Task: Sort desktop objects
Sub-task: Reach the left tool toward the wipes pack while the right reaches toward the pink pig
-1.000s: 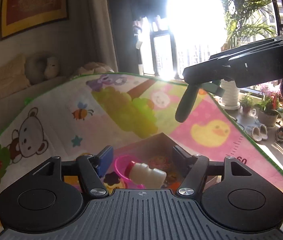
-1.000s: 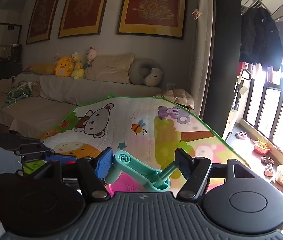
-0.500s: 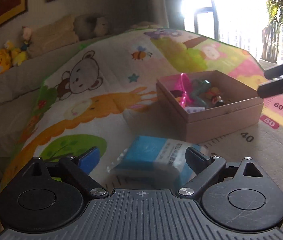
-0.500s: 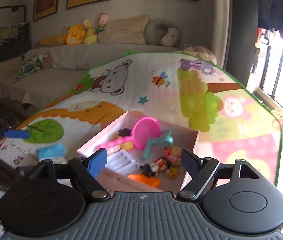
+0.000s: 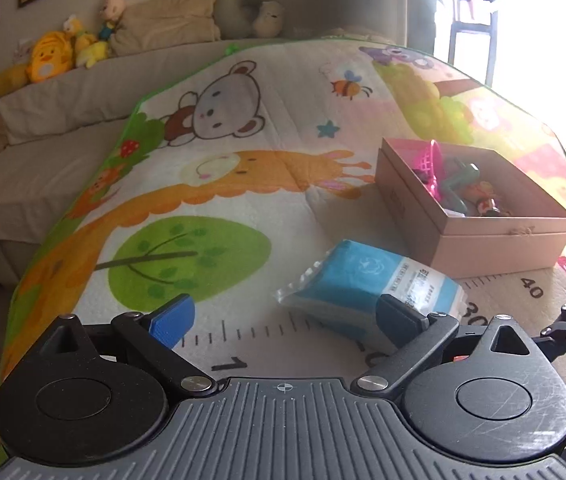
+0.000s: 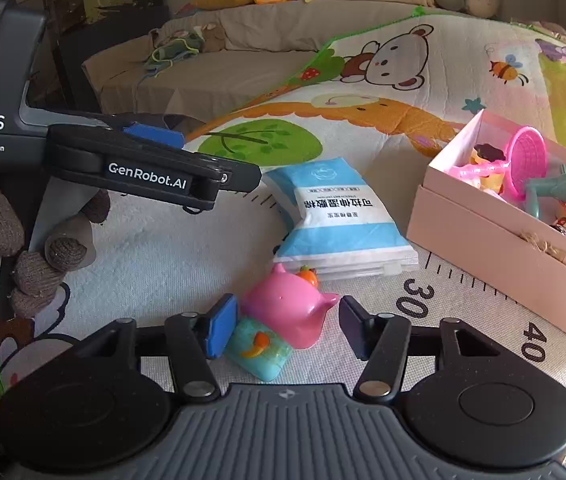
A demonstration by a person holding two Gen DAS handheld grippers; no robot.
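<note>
A blue and white wipes packet (image 5: 375, 286) lies on the play mat, just ahead of my open left gripper (image 5: 283, 320) and nearer its right finger. The packet also shows in the right wrist view (image 6: 339, 216). A pink cardboard box (image 5: 479, 236) to the right holds a pink sieve (image 6: 525, 160), a teal toy (image 6: 551, 190) and small figures. My right gripper (image 6: 289, 326) is open low over the mat, with a pink pig toy (image 6: 289, 312) and a teal block (image 6: 259, 350) between its fingers. The left gripper (image 6: 151, 168) is seen at left.
The colourful play mat (image 5: 243, 184) with a printed ruler covers the surface. A sofa (image 5: 83, 92) with plush toys and cushions runs behind it. The mat's left edge drops off. A bright window is at the far right.
Both grippers have pulled back from the box and dropped low. The left now faces the wipes packet from farther left. The right has come down around the pink pig toy.
</note>
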